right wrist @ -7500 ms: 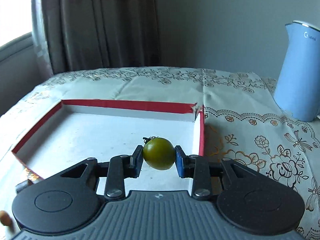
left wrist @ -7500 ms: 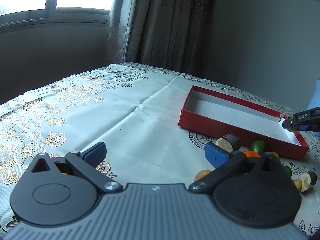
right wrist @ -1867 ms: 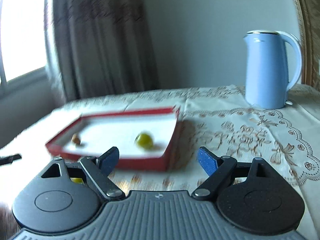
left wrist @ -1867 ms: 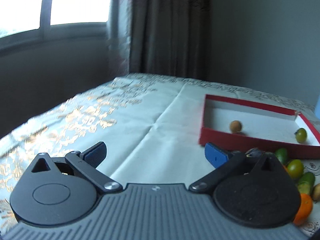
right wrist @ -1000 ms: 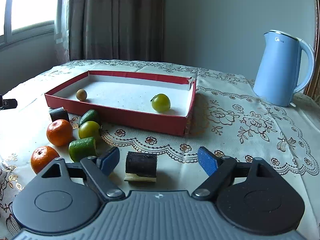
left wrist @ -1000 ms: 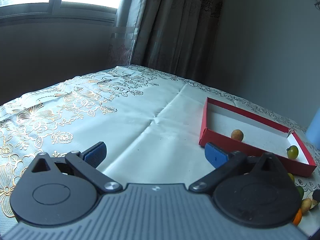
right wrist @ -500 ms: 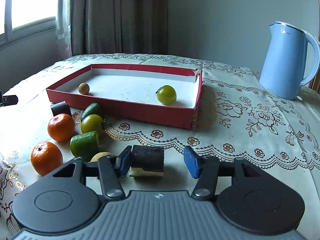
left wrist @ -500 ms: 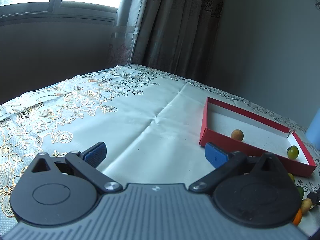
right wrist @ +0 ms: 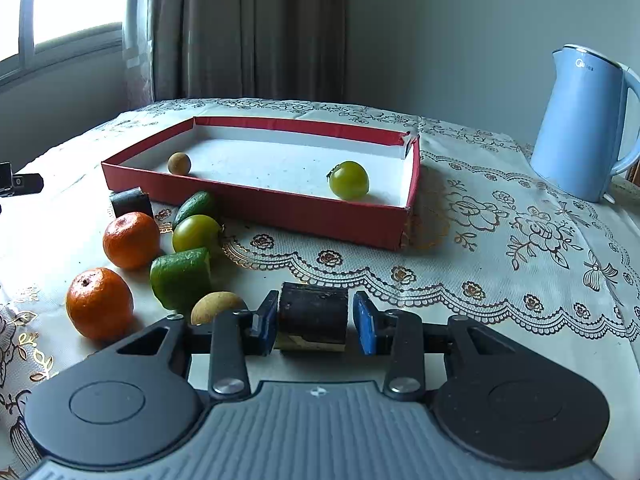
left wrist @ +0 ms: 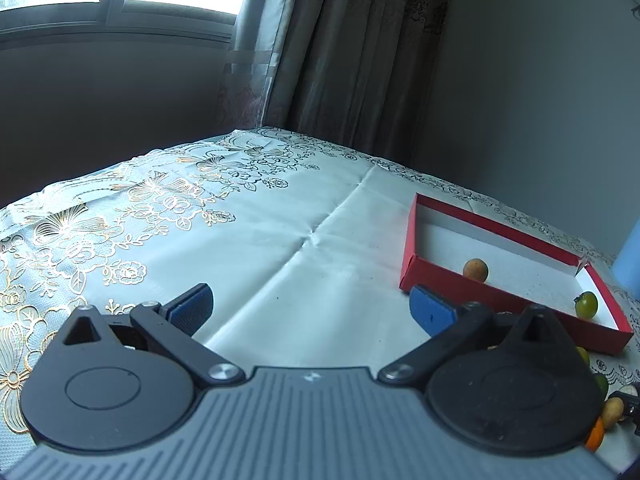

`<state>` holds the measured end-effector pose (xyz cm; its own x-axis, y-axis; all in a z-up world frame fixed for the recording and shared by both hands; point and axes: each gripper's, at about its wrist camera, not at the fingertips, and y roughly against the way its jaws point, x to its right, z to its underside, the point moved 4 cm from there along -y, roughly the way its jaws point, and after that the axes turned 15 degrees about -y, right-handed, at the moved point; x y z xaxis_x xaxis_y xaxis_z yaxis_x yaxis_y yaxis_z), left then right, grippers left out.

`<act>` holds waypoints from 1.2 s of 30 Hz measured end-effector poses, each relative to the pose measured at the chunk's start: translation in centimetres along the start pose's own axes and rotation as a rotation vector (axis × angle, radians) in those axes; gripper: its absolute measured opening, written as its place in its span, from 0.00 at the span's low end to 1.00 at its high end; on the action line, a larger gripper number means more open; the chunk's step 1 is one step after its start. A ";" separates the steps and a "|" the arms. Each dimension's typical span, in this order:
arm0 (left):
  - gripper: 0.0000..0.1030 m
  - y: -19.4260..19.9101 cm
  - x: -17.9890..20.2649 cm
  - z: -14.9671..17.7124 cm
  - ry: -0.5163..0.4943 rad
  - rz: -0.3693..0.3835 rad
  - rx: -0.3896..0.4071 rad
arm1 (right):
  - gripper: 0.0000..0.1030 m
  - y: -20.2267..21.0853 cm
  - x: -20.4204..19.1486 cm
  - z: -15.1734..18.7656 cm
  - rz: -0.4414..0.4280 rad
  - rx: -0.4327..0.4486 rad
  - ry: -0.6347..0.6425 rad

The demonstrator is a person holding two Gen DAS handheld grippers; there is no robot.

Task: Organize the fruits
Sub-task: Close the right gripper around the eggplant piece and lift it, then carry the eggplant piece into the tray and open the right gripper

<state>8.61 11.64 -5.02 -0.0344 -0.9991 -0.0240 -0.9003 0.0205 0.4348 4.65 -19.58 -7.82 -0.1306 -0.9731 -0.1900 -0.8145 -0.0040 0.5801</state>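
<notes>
- Right tongs closing around dark cut chunk on the cloth, short of red box; right pad not quite touching.
- Chunk looks stiff and light; grip its curved sides.
- Left tongs wide open, empty.

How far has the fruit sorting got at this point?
Done: a green tomato and a small brown fruit lie in the red box. In hand: the right gripper brackets a dark chunk, not visibly clamped. Left: two oranges, green pieces and others outside. The left gripper is open, empty.
</notes>
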 end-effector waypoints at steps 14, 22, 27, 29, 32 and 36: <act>1.00 0.0 -0.1 0.1 0.003 -0.002 -0.006 | 0.31 -0.1 -0.2 0.1 -0.004 -0.006 -0.002; 1.00 0.0 -0.1 0.1 0.007 -0.006 -0.011 | 0.30 0.1 0.0 0.0 -0.010 0.005 -0.017; 1.00 -0.1 -0.1 0.1 0.008 -0.007 -0.012 | 0.30 0.3 0.1 -0.2 -0.013 0.014 -0.024; 1.00 -0.1 -0.1 0.1 0.008 -0.006 -0.013 | 0.30 0.6 0.1 -0.8 -0.018 0.029 -0.028; 1.00 -0.1 -0.1 0.1 0.010 -0.007 -0.014 | 0.30 1.1 0.1 -2.2 -0.030 0.058 -0.037; 1.00 -0.2 -0.1 0.2 0.013 -0.009 -0.018 | 0.30 2.0 -0.2 -4.8 -0.040 0.111 -0.019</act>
<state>8.72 11.72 -5.26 -0.0206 -0.9997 -0.0160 -0.8926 0.0112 0.4508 5.76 -20.49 -2.80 -0.1067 -0.9680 -0.2271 -0.8770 -0.0160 0.4803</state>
